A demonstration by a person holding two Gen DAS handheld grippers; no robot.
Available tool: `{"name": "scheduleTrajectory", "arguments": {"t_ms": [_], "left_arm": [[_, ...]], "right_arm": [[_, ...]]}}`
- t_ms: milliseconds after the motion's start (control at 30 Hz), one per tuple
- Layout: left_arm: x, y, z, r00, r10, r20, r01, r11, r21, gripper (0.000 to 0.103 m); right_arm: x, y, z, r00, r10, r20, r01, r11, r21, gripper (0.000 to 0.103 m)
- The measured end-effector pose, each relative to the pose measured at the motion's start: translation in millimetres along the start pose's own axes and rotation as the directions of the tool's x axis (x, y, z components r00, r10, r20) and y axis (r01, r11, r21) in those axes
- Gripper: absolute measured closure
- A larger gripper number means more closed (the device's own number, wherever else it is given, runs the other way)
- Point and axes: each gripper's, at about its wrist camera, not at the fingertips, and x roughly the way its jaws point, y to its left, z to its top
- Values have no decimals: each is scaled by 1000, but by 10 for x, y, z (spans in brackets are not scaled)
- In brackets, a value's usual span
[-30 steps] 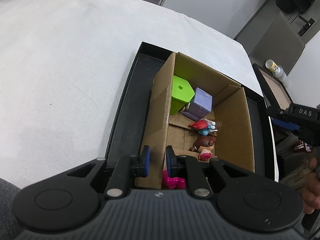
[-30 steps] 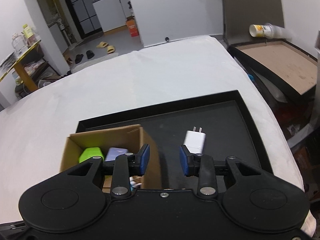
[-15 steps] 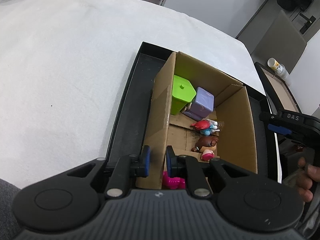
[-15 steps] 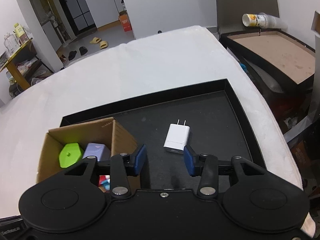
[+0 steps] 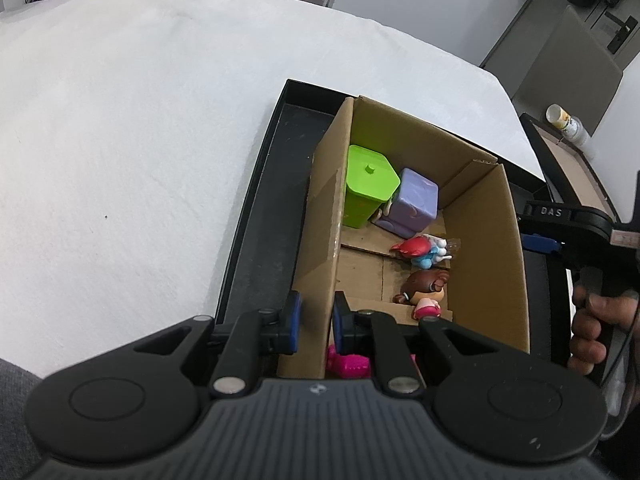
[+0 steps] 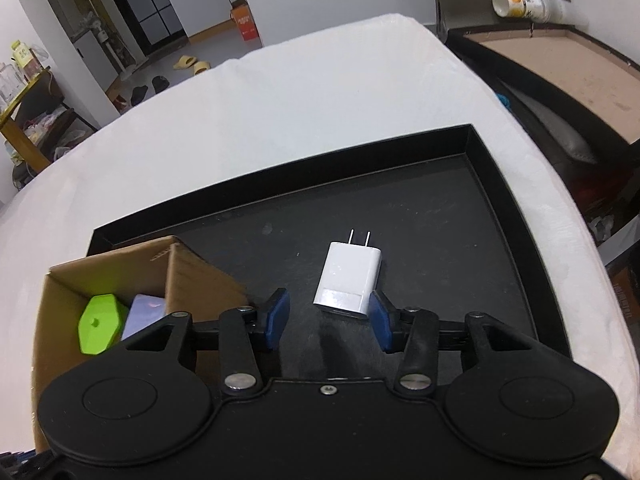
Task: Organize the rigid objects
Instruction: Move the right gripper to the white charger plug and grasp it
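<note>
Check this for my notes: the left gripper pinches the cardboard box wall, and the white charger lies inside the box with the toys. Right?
Not quite. The left gripper does pinch the cardboard box wall, but the white charger lies outside it, on the black tray floor, as the right wrist view shows.

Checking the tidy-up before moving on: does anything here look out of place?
Yes: the white charger lies alone on the black tray, outside the cardboard box where the toys sit. The right gripper, its jaws just opening, is not gripping it.
</note>
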Motion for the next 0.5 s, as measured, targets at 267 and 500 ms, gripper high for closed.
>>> {"name": "scheduleTrajectory", "arguments": {"t_ms": [267,500], "left_arm": [[23,-73,-16,999,43,9,-44,998,34,89],[33,-170,-39,995,100,25,-102,991,83,90]], "right_arm": [[230,-62,85,999,-8,-52,10,999,39,57],[347,47,104,995,-48,-86,47,999,-16,63]]}}
